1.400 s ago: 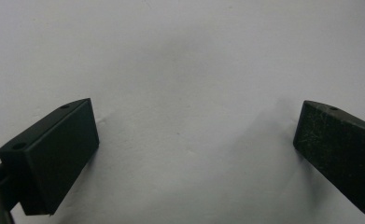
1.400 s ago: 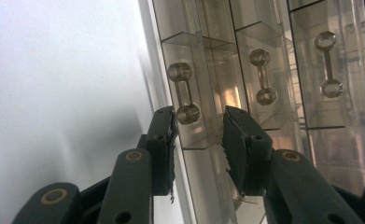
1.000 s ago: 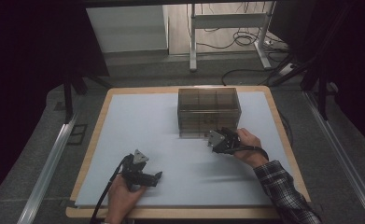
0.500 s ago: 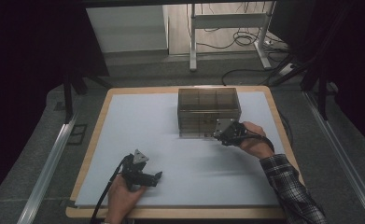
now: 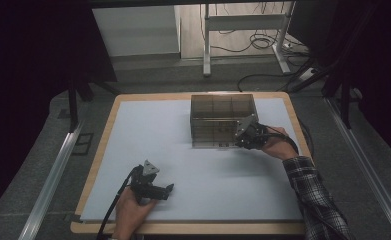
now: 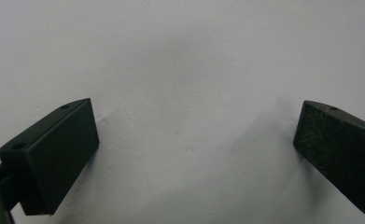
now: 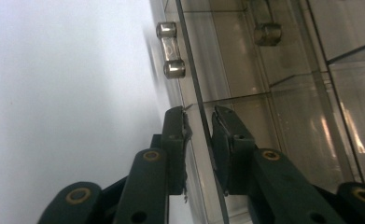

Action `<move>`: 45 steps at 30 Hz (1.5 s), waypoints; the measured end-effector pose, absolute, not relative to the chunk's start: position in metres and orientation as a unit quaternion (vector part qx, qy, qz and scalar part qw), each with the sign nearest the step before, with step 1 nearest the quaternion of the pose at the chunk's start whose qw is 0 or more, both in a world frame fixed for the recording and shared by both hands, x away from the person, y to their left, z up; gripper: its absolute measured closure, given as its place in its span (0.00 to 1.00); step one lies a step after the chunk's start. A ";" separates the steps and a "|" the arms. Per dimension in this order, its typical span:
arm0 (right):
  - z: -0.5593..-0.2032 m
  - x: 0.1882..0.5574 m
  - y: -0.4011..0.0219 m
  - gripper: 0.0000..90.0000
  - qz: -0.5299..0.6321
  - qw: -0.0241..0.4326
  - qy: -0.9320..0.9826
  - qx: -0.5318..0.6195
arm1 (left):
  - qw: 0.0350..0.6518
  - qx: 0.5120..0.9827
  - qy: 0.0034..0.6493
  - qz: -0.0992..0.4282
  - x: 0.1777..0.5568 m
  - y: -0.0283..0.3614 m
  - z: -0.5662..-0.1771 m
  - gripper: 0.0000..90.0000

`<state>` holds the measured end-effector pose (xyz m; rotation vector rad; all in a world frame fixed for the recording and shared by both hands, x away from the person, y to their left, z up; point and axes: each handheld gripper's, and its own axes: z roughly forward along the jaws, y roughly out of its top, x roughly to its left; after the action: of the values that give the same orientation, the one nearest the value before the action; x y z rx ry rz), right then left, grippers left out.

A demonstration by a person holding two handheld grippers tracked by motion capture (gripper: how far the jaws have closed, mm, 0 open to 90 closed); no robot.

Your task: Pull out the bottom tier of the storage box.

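Observation:
A smoked clear box [image 5: 223, 117] with several compartments stands on the white mat [image 5: 183, 145], right of the middle. My right gripper [image 5: 239, 138] is at the box's front right corner. In the right gripper view its jaws [image 7: 200, 116] stand close together astride the thin clear front panel [image 7: 203, 140], shut on it just below a clear bar handle [image 7: 171, 49]. My left gripper [image 5: 169, 190] rests low near the mat's front edge. It is open [image 6: 194, 140], with bare white mat between its jaws.
The mat lies on a wooden board [image 5: 108, 135] with its rim showing all round. A second handle [image 7: 267, 32] shows deeper inside the box. Table legs and cables [image 5: 243, 45] stand on the floor beyond the board.
My right gripper has moved away from the person and up to the box's front right corner, where its jaws now straddle the panel. The left gripper has stayed where it was.

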<state>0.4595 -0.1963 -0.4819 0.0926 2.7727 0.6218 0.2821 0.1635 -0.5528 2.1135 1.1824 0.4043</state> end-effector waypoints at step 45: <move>-0.481 0.464 -0.200 0.97 0.195 0.035 0.979 -0.054 | 0.336 0.811 0.454 0.155 0.282 0.163 -0.553 0.00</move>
<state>0.4643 -0.1998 -0.4806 -0.1663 3.0084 0.6000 0.2821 0.1635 -0.5528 2.1134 1.1825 0.4041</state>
